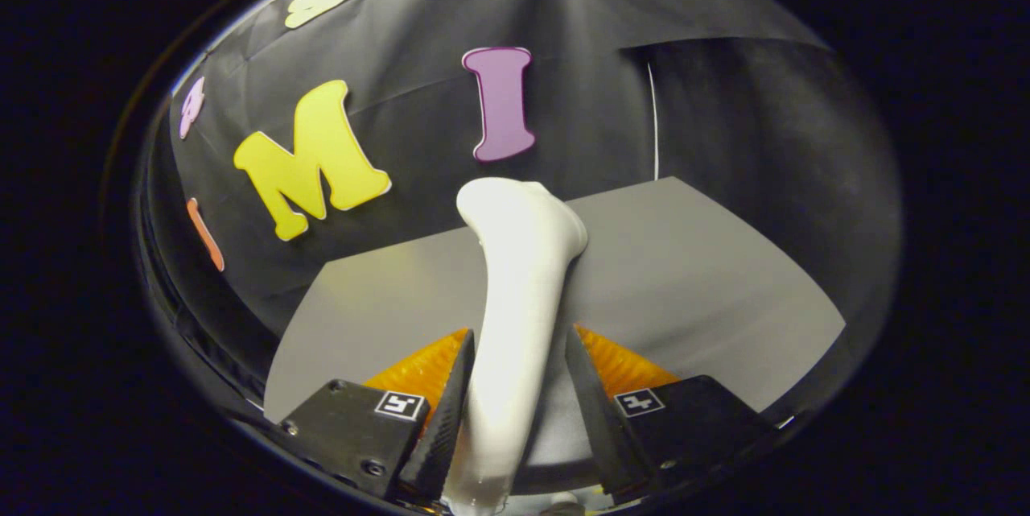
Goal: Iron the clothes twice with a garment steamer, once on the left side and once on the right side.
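The white garment steamer stands between the two fingers of the gripper, its slim handle rising from low between them and widening into a head that leans beyond the fingertips. One finger lies against the handle while a narrow gap shows at the other, so whether the grasp is firm cannot be told. Under and beyond the fingers spreads a flat grey tabletop, with the booth's dark cloth wall rising behind it.

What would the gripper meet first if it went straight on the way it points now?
The gripper has the white steamer between its fingers; only the left one clearly touches. Beyond the steamer's head, probably the grey table, then the black booth wall; depth is unclear.
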Demonstrator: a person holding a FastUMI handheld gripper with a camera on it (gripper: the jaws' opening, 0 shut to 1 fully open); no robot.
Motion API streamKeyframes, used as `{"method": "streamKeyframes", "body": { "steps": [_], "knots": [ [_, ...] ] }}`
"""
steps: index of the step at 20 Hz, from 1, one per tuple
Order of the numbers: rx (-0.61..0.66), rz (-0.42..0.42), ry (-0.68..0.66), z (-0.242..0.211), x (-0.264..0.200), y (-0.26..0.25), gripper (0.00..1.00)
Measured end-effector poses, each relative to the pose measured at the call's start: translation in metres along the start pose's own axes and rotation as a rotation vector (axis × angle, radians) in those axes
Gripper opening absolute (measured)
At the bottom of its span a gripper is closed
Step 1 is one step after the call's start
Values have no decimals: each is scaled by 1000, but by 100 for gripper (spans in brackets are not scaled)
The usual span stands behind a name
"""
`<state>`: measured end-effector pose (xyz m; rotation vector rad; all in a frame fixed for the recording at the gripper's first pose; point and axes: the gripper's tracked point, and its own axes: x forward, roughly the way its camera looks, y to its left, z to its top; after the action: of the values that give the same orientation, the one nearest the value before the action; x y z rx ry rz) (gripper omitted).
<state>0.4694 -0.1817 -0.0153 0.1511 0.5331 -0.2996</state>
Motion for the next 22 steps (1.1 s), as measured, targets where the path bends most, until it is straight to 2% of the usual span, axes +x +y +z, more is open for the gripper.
{"method": "streamKeyframes", "body": {
  "steps": [3,5,6,8,11,15,22],
  "knots": [
    [-11,-53,23,-1,-1,-1,67],
    [48,-48,24,-3,-2,6,62],
    [65,-54,18,-1,1,6,48],
    [86,-57,-2,0,4,6,43],
    [153,-91,-60,5,-9,6,39],
    [168,4,-169,2,-55,41,37],
    [117,84,-302,-41,-154,105,37]
  ]
}}
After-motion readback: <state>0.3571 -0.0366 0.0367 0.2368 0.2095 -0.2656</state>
